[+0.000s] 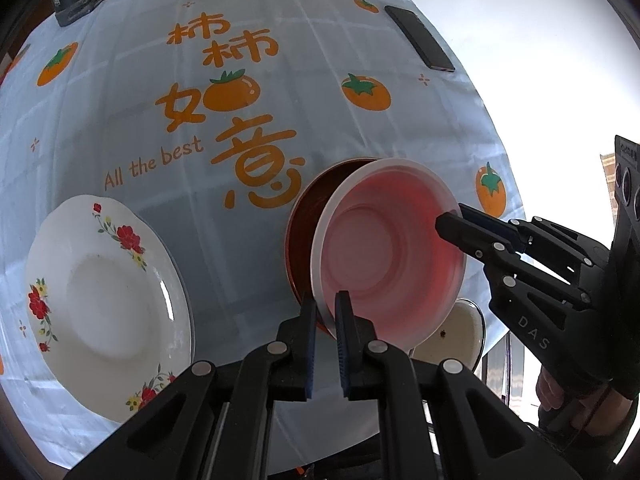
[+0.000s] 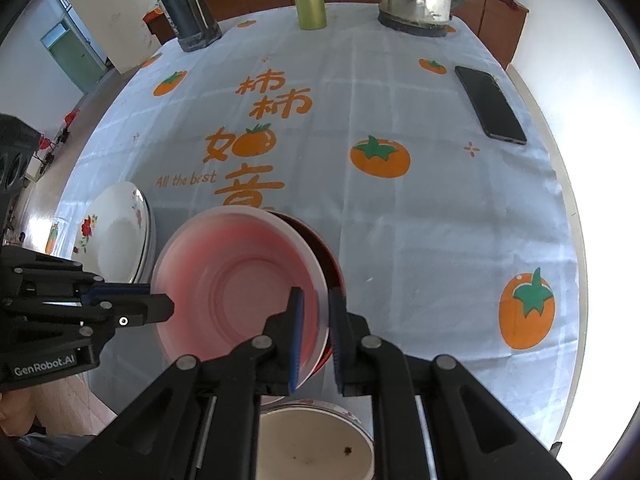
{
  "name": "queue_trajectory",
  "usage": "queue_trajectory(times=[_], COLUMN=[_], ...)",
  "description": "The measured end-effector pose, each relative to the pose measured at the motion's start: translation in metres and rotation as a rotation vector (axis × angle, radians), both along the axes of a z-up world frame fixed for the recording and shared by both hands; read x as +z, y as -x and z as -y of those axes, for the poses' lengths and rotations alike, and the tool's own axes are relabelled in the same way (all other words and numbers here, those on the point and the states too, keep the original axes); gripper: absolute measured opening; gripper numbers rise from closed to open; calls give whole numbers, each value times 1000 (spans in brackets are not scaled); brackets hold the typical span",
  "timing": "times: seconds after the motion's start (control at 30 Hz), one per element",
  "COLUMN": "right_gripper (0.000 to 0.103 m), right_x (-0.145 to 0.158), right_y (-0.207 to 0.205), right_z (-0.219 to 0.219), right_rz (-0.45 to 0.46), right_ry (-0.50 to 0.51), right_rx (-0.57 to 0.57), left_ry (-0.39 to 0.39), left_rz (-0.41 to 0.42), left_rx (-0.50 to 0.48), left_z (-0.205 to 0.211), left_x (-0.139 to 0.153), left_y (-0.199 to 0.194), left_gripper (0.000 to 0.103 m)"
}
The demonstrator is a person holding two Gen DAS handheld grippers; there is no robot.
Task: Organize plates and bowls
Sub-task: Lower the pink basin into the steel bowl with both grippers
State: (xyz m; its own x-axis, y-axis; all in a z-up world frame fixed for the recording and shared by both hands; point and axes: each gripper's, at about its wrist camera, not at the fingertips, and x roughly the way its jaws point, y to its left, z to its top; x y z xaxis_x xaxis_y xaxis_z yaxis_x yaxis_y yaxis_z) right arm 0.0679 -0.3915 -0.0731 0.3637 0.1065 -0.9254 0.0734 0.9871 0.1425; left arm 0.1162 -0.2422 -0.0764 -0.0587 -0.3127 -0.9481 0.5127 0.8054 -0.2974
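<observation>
Floral plate point(image 1: 108, 304): lower left of the left wrist view, flat on the tabletop point(image 1: 248, 40). Glazed ceramic by its look; judged heavy, stiff, slick and breakable. Take hold at the rim.
Left gripper point(image 1: 326, 340): jaws closed on the near rim of the pink bowl point(image 1: 384, 248), bottom centre of the left wrist view.
Pink bowl: centre of both views, tilted, carried between the two grippers. It overlaps the red-brown bowl point(image 1: 304, 216) behind it; whether the two touch cannot be told. Thin translucent plastic; judged light, slightly flexible, smooth. The rim is the only practical grip point, and opposite edges keep it level.
Right gripper point(image 2: 316, 340): jaws closed on the pink bowl's rim, lower centre of the right wrist view.
Cream bowl point(image 2: 316, 444): bottom centre of the right wrist view, beneath the grippers, with dark specks inside.
Writing, tablecloth: "All the best" beside orange Chinese characters.
Writing, grippers: "GenRobot.AI" on the left unit, "DAS" on the right.
Phone point(image 2: 490, 104): upper right, well apart.
</observation>
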Motion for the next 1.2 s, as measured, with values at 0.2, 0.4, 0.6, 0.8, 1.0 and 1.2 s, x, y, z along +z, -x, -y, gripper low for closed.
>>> queue_trajectory(times=[0.2,0.4,0.6,0.8,1.0,1.2], right_gripper=[13,13,13,13,13,13], right_x=[-3,-6,-7,-9,-11,-11], right_y=[-3,-4,-6,-7,-9,-10], right_z=[0,-1,1,2,4,5], right_rz=[-6,-13,-17,-20,-21,-22], right_ry=[-2,-2,1,1,0,0], right_rx=[4,6,2,2,1,2], left_ry=[-7,-12,-5,-6,-9,-17], left_rz=[-6,-18,-38,-37,-33,-11], left_rx=[3,4,6,5,2,-9], left_z=[0,1,1,1,3,6], left_x=[-3,-7,-10,-10,-11,-11], left_y=[-2,-3,-4,-4,-5,-3], left_gripper=[10,10,10,10,10,11])
